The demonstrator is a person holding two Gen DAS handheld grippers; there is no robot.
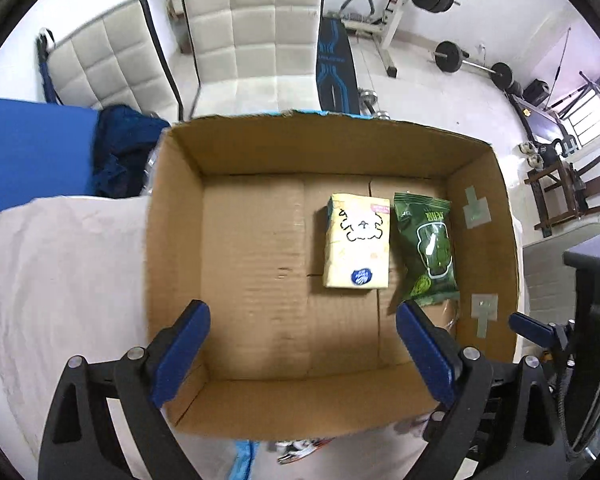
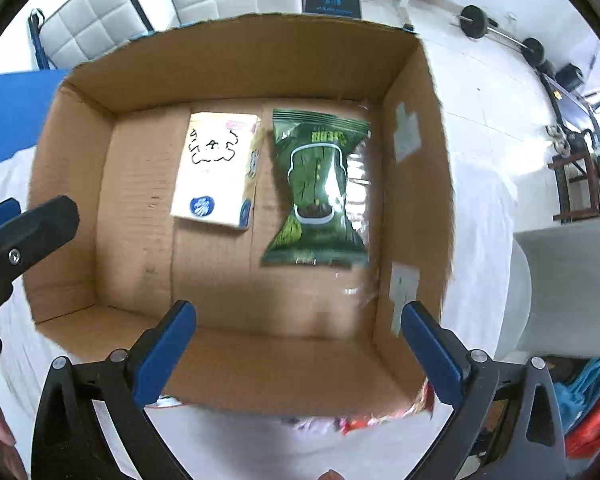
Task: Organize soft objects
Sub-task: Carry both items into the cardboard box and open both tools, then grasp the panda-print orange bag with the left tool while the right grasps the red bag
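An open cardboard box (image 1: 260,148) (image 2: 244,64) sits on a white cloth. Inside lie a cream tissue pack with a bear drawing (image 1: 358,246) (image 2: 216,168) and, to its right, a green snack bag (image 1: 428,248) (image 2: 320,192). My left gripper (image 1: 302,316) hovers open and empty above the box's near edge. My right gripper (image 2: 300,316) is also open and empty above the near edge, closer to the green bag. The left gripper's finger shows at the left of the right wrist view (image 2: 40,220).
The white cloth (image 1: 64,264) covers the table. A blue mat (image 1: 32,152) and dark blue fabric (image 1: 124,152) lie behind the box at left. Colourful soft items (image 2: 380,416) peek out below the box's near edge. White chairs (image 1: 256,36) and gym equipment (image 1: 472,64) stand beyond.
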